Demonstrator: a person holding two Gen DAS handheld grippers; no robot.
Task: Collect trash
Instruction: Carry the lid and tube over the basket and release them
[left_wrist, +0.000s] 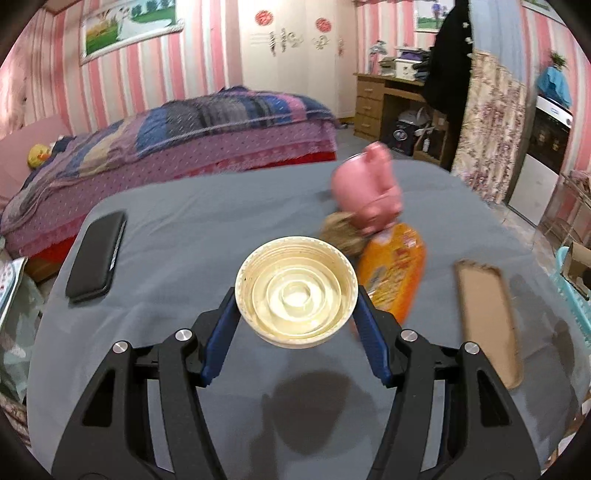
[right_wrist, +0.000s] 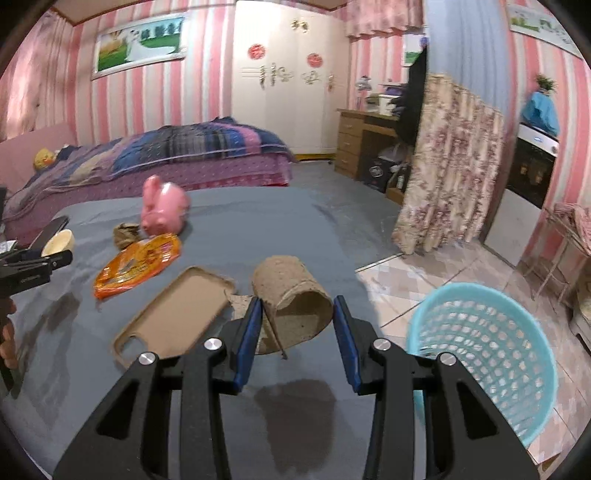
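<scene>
While your left tool clamps a bowl and your right tool, fingers apart, straddles a cardboard tube, the basket looks empty; wrapper remains.

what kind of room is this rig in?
Most likely a home bedroom: a bed with a patchwork quilt, a tall white wardrobe and a wooden desk along pink-striped walls. The work surface is a grey-covered table, with a blue basket beside it.
</scene>
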